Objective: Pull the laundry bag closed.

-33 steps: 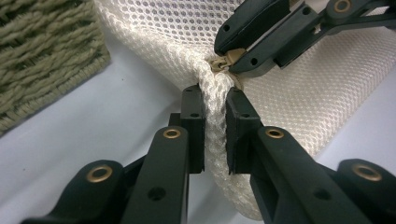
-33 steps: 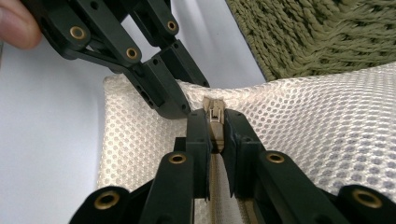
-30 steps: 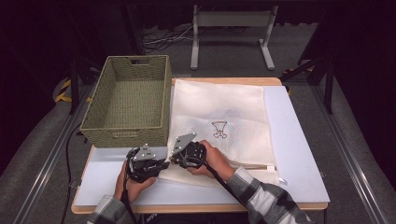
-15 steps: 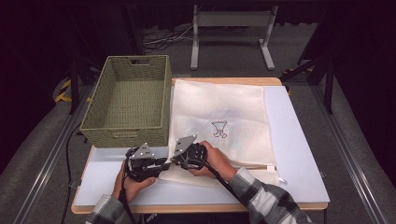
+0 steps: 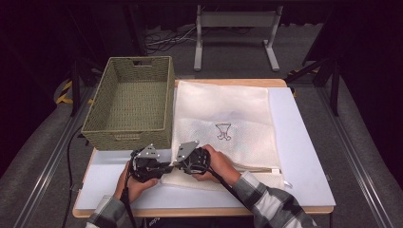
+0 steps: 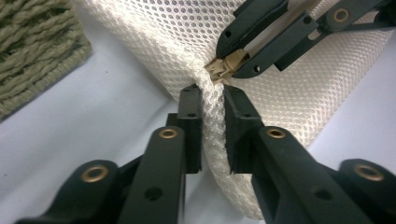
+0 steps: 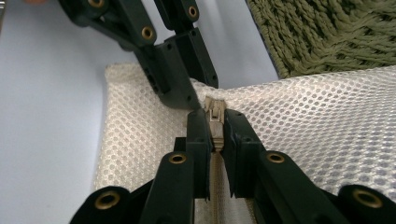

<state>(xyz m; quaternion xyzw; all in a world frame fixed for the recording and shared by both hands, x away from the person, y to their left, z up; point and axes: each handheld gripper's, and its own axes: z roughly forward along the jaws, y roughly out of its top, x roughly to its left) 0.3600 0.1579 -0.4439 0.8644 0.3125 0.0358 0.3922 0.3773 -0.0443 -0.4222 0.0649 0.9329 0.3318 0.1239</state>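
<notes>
A white mesh laundry bag [image 5: 223, 109] lies flat on the table, with its zipper along the near edge. My left gripper [image 6: 212, 95] pinches a bunched fold of the mesh [image 6: 212, 135] at the bag's near left corner; its jaws have just been closing on it. My right gripper [image 7: 215, 116] is shut on the tan zipper pull [image 7: 215, 109] right beside that fold. In the high view the left gripper [image 5: 164, 167] and the right gripper [image 5: 175, 165] meet tip to tip at that corner. The left gripper view has the right gripper [image 6: 232, 58] holding the pull [image 6: 229, 63].
A green woven basket [image 5: 128, 99] stands at the table's back left, close to the bag's left edge and just beyond the grippers. The white table top [image 5: 304, 156] runs bare to the right of the bag. A metal stand [image 5: 235, 23] sits beyond the table.
</notes>
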